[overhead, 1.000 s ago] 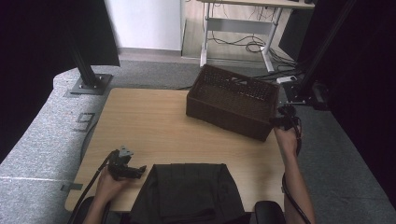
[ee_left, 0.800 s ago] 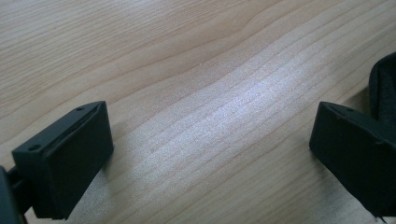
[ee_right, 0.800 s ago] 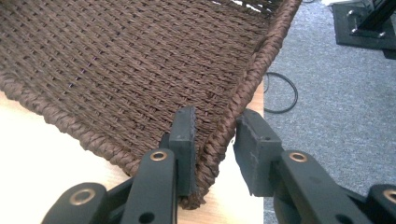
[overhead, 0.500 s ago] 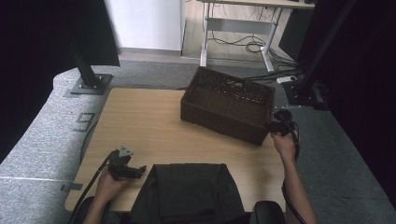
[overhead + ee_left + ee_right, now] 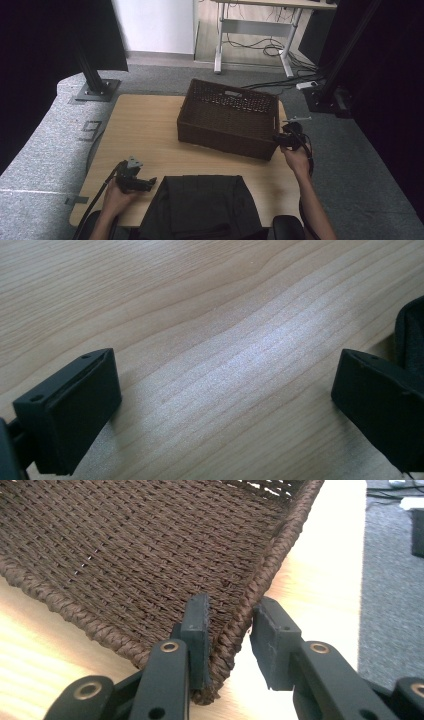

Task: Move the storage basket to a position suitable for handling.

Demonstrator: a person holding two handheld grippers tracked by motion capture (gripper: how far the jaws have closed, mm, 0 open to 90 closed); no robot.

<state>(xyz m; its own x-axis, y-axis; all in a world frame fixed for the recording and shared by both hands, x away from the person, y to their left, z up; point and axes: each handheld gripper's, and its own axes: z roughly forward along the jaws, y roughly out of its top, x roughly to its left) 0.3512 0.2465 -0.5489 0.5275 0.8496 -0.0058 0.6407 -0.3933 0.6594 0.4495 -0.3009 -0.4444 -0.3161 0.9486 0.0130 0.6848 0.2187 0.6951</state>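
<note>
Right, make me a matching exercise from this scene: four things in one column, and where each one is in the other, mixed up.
Things:
1. basket
2. black cloth
3. left gripper
4. right gripper

Places:
A. near edge of the table, in the middle
B. clamped on the basket's right corner
C. far right part of the table
D. open over bare wood, beside the cloth

Pairs: 1-C, 2-A, 3-D, 4-B

Basket (image 5: 227,117) rough dark woven wicker; table (image 5: 145,130) smooth matt pale wood.
</note>
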